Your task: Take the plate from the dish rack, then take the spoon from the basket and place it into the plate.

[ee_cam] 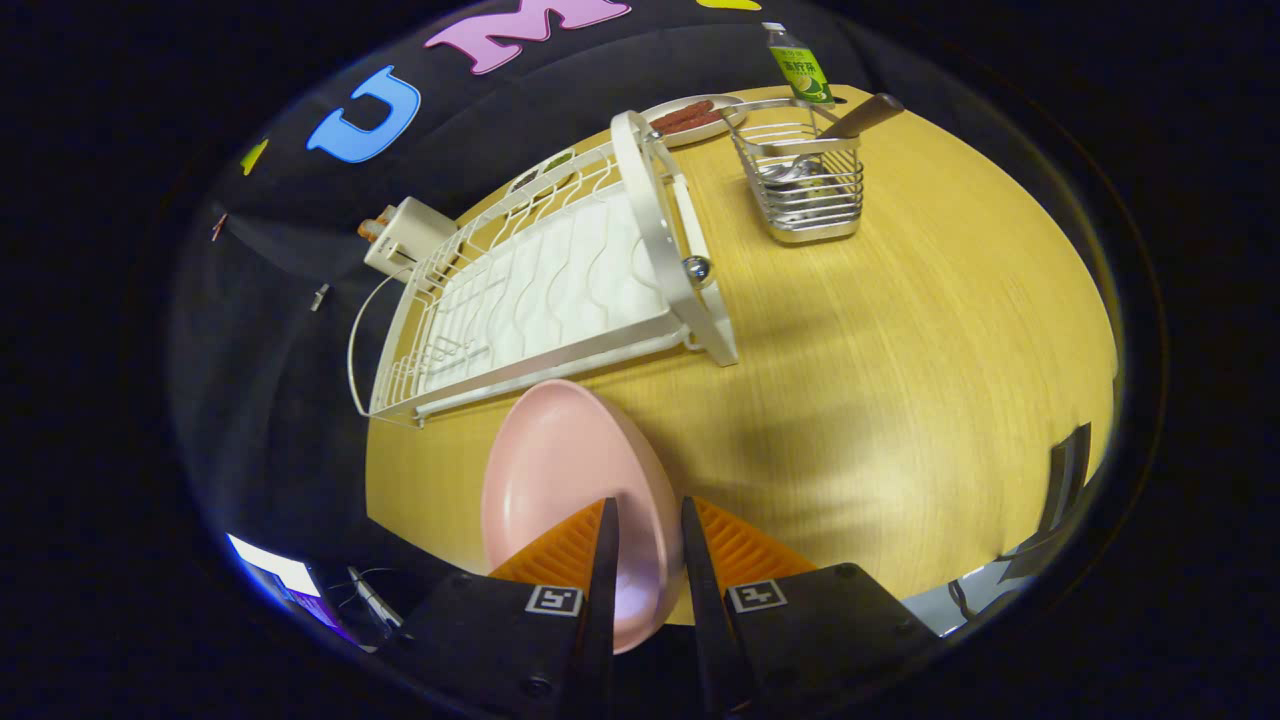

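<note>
Wooden tabletop (900, 380) under a dark booth wall. Gripper (650, 520) with fingers closed on the rim of the pink plate (560, 480), held clear of the dish rack (540, 290), which lies at 11 o'clock beyond the fingers. Wire basket (805, 190) at 1 o'clock, well apart, with the spoon (860, 118) handle leaning out; a bottle (800, 65) and a food dish (695, 118) stand behind it. Suggested handling: keep the pinch firm, level the plate, and set it on bare wood at 12 o'clock before releasing.
</note>
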Demonstrator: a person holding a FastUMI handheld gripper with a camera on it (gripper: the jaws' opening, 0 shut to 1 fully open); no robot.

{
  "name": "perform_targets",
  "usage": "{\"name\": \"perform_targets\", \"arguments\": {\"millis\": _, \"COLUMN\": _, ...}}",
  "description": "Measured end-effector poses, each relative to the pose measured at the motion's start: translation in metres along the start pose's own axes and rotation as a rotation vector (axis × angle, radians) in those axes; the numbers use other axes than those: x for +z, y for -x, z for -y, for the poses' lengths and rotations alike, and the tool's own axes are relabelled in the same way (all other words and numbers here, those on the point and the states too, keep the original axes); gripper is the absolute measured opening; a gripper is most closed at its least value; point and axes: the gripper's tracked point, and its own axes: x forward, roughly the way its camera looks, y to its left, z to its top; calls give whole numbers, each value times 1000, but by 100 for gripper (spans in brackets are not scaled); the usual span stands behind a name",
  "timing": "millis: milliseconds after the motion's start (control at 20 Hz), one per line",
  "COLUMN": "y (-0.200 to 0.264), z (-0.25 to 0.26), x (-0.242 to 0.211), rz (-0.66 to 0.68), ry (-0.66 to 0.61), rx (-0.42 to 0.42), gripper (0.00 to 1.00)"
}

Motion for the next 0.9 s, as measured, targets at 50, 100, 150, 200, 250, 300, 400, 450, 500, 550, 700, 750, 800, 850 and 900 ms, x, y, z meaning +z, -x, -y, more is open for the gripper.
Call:
{"name": "perform_targets", "arguments": {"millis": 50, "y": 2, "z": 3, "x": 7, "rz": 20, "ry": -5, "rx": -10, "gripper": 38}}
{"name": "perform_targets", "arguments": {"millis": 100, "y": 4, "z": 7, "x": 12, "rz": 37, "ry": -9, "rx": -18, "gripper": 38}}
{"name": "perform_targets", "arguments": {"millis": 150, "y": 6, "z": 10, "x": 14, "rz": 53, "ry": -4, "rx": -28, "gripper": 38}}
{"name": "perform_targets", "arguments": {"millis": 200, "y": 9, "z": 14, "x": 19, "rz": 70, "ry": 16, "rx": -44, "gripper": 38}}
{"name": "perform_targets", "arguments": {"millis": 250, "y": 13, "z": 19, "x": 24, "rz": 89, "ry": 40, "rx": -59, "gripper": 43}}
{"name": "perform_targets", "arguments": {"millis": 300, "y": 17, "z": 22, "x": 30, "rz": 112, "ry": 61, "rx": -65, "gripper": 49}}
{"name": "perform_targets", "arguments": {"millis": 400, "y": 33, "z": 23, "x": 44, "rz": 184, "ry": 95, "rx": -68, "gripper": 62}}
{"name": "perform_targets", "arguments": {"millis": 450, "y": 43, "z": 24, "x": 56, "rz": 228, "ry": 120, "rx": -75, "gripper": 71}}
{"name": "perform_targets", "arguments": {"millis": 500, "y": 53, "z": 27, "x": 70, "rz": 273, "ry": 149, "rx": -87, "gripper": 80}}
{"name": "perform_targets", "arguments": {"millis": 550, "y": 65, "z": 29, "x": 88, "rz": 329, "ry": 182, "rx": -103, "gripper": 89}}
{"name": "perform_targets", "arguments": {"millis": 700, "y": 95, "z": 41, "x": 140, "rz": 476, "ry": 263, "rx": -169, "gripper": 96}}
{"name": "perform_targets", "arguments": {"millis": 750, "y": 103, "z": 48, "x": 154, "rz": 516, "ry": 289, "rx": -199, "gripper": 97}}
{"name": "perform_targets", "arguments": {"millis": 800, "y": 107, "z": 53, "x": 166, "rz": 540, "ry": 307, "rx": -219, "gripper": 97}}
{"name": "perform_targets", "arguments": {"millis": 850, "y": 107, "z": 56, "x": 174, "rz": 550, "ry": 316, "rx": -225, "gripper": 96}}
{"name": "perform_targets", "arguments": {"millis": 900, "y": 104, "z": 58, "x": 180, "rz": 556, "ry": 317, "rx": -221, "gripper": 97}}
